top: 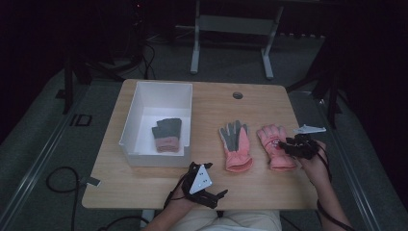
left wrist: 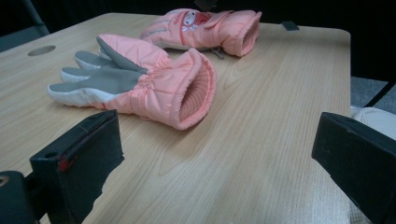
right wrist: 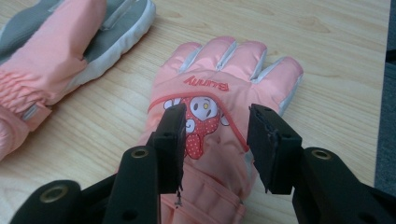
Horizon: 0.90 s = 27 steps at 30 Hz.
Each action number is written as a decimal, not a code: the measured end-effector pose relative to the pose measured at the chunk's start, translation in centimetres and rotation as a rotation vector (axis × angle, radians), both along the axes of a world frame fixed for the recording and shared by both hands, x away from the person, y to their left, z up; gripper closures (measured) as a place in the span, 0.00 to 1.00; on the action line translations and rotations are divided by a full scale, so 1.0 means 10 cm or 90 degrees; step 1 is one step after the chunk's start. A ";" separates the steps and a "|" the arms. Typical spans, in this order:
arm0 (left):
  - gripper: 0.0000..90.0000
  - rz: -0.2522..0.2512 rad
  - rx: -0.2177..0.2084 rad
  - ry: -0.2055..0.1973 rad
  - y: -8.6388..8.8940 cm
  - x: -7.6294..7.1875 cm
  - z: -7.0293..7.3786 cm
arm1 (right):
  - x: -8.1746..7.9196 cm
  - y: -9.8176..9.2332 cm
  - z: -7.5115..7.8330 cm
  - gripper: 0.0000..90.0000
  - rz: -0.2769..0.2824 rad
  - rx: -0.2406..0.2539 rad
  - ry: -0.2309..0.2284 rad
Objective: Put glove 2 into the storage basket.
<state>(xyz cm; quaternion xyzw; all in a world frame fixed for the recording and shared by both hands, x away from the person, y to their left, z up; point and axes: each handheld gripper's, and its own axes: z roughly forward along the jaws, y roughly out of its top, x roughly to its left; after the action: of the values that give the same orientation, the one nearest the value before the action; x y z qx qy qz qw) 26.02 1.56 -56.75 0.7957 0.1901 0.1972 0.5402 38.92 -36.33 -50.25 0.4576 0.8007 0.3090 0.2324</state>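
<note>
At the near edge of the counter (top: 144, 187), the left hand-held gripper (top: 211, 196) rests released, its jaws spread wide with nothing between them; in the left gripper view it looks across bare wood at the cuffs of both gloves.

A little farther in, the right hand-held gripper (right wrist: 215, 140) hovers over the pink glove with the cartoon patch (right wrist: 219, 112), which lies back up at the right of the counter. Its jaws are parted, one on each side of the patch, and whether they touch the fabric cannot be told. Just left of it lies the pink glove with the grey palm (top: 235, 142), palm up, the two near each other but apart.

Farther left, the white bin (top: 139, 96) already holds a grey and pink knit pair (top: 167, 135), so the step in hand is probably lifting this glove to join them.

To do it well, lower the jaws until they press into the padding, then pinch a fold of the shell across the back instead of a single finger, so the glove lifts level. Padded fabric gives, so clench firmly before rising, and carry it clear over the bin's wall.
</note>
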 end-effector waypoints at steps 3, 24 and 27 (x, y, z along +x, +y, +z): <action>0.02 -0.001 -0.001 0.000 0.00 0.00 0.00 | 0.03 0.03 -0.07 0.63 -0.005 -0.009 0.004; 0.02 -0.001 -0.003 -0.002 0.00 -0.01 0.01 | 0.05 0.15 -0.35 0.93 -0.054 -0.032 0.006; 0.02 0.003 -0.003 -0.003 0.01 -0.01 0.01 | 0.04 0.13 -0.31 0.96 -0.060 -0.016 0.008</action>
<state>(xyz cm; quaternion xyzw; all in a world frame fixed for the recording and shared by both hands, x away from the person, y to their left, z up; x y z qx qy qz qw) 25.93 1.62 -56.64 0.7936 0.1908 0.1998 0.5421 39.35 -35.00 -53.40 0.4936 0.7837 0.2845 0.2475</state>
